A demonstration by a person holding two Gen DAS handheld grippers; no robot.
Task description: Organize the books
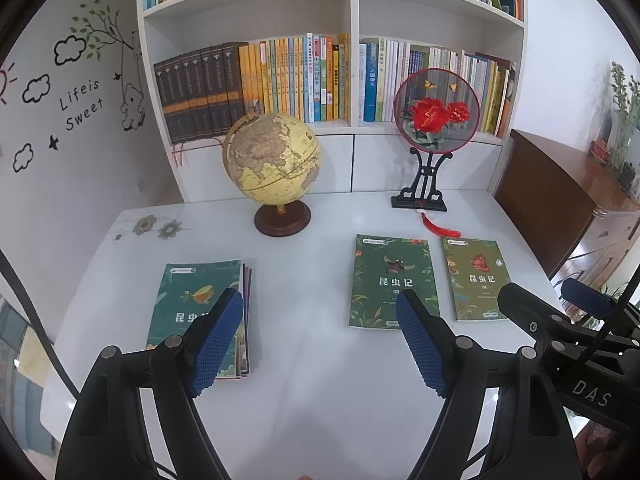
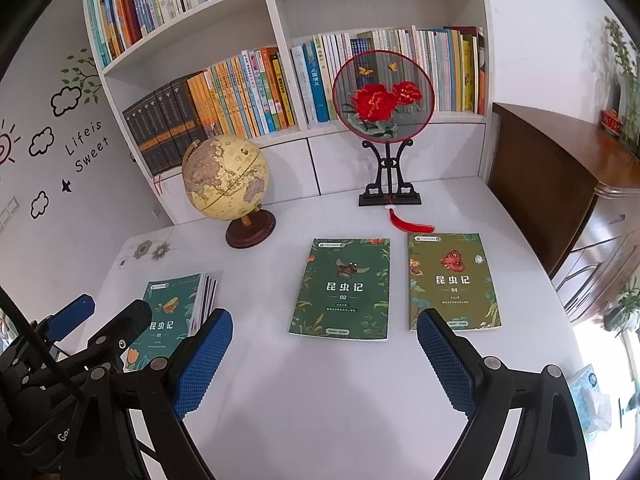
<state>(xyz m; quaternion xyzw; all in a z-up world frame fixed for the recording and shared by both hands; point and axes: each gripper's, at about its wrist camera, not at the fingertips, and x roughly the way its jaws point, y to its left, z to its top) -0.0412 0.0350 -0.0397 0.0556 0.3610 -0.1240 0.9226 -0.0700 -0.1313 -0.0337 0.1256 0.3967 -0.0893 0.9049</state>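
On the white table (image 1: 312,360) lie a stack of green books (image 1: 188,304) at the left, a dark green book marked 02 (image 1: 392,276) in the middle, and an olive book marked 04 (image 1: 476,276) at the right. They also show in the right wrist view: stack (image 2: 172,312), 02 book (image 2: 344,288), 04 book (image 2: 452,280). My left gripper (image 1: 320,304) is open and empty, hovering above the table between the stack and the 02 book. My right gripper (image 2: 324,320) is open and empty, hovering near the front edges of the 02 and 04 books.
A globe (image 1: 272,160) and a round embroidered fan on a black stand (image 1: 436,108) stand at the back of the table. A full bookshelf (image 1: 332,32) is behind. A brown cabinet (image 1: 560,184) stands at the right.
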